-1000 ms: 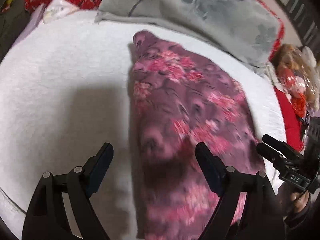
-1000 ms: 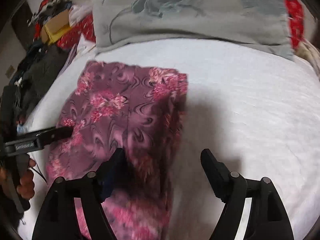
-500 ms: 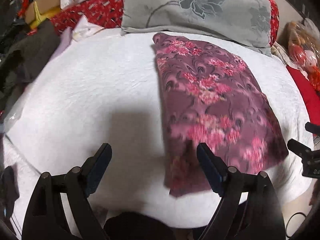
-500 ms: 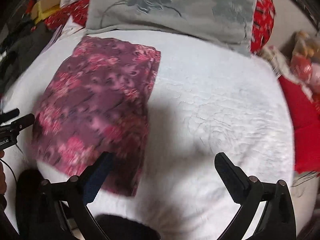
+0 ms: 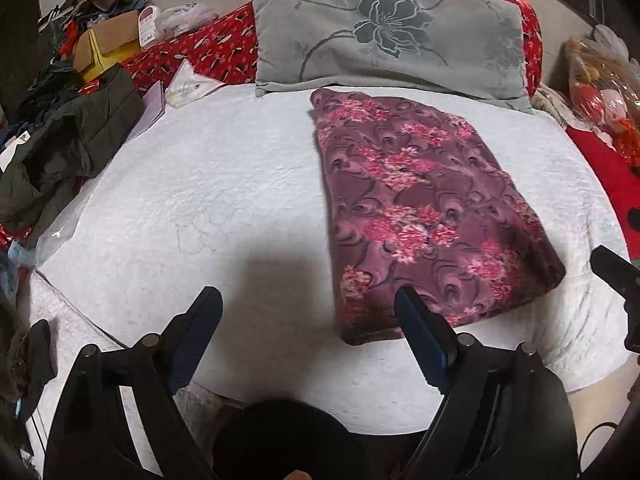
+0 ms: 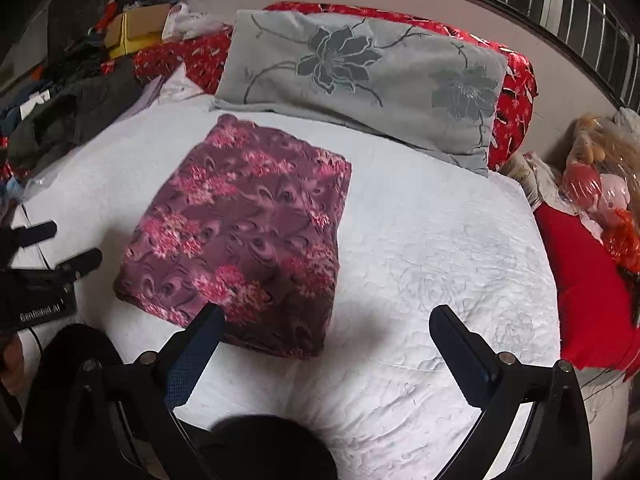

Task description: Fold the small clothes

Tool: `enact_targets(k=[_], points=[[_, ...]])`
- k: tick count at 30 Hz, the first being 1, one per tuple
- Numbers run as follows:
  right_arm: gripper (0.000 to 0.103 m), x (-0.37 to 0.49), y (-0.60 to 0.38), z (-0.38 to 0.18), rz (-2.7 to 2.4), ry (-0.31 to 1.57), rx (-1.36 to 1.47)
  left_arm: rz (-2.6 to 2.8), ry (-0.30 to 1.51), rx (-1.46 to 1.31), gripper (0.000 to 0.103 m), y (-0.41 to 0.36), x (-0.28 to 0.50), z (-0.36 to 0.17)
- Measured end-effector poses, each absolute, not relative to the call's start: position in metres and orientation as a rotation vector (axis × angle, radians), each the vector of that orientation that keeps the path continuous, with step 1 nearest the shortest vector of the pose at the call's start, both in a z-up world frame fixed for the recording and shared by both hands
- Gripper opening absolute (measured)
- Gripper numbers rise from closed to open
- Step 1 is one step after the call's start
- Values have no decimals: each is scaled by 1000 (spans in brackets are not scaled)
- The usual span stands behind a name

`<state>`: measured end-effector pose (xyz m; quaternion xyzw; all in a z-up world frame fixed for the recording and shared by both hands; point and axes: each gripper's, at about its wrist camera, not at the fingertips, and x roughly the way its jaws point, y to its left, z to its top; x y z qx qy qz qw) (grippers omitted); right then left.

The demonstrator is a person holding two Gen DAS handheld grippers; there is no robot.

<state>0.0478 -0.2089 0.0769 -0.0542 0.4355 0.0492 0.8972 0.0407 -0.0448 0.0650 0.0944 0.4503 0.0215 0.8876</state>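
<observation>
A purple garment with pink flowers (image 5: 424, 216) lies folded in a flat rectangle on the white quilted bed (image 5: 200, 200); it also shows in the right wrist view (image 6: 248, 236). My left gripper (image 5: 308, 300) is open and empty, held above the bed's near edge, left of the garment's near corner. My right gripper (image 6: 326, 316) is open and empty, above the near edge at the garment's right near corner. Each gripper shows at the edge of the other's view: the right one (image 5: 616, 276) and the left one (image 6: 52, 252).
A grey flowered pillow (image 5: 392, 36) lies behind the garment on a red cover (image 5: 200, 52). A dark jacket (image 5: 68, 140), boxes and clutter sit at the left. A red cushion (image 6: 588, 280) and wrapped toys (image 6: 600, 188) are at the right.
Both grippers have pulled back and up from the garment, which now lies whole in view. Both stay open and empty.
</observation>
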Motion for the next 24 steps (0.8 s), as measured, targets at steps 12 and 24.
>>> enact_targets(k=[12,24], points=[[103,46,-223,73,85,925,-23,-50,936,194,89,-66,30,70],[103,42,-235,69,72,944,-7,-127,964,178,89,-84,25,69]])
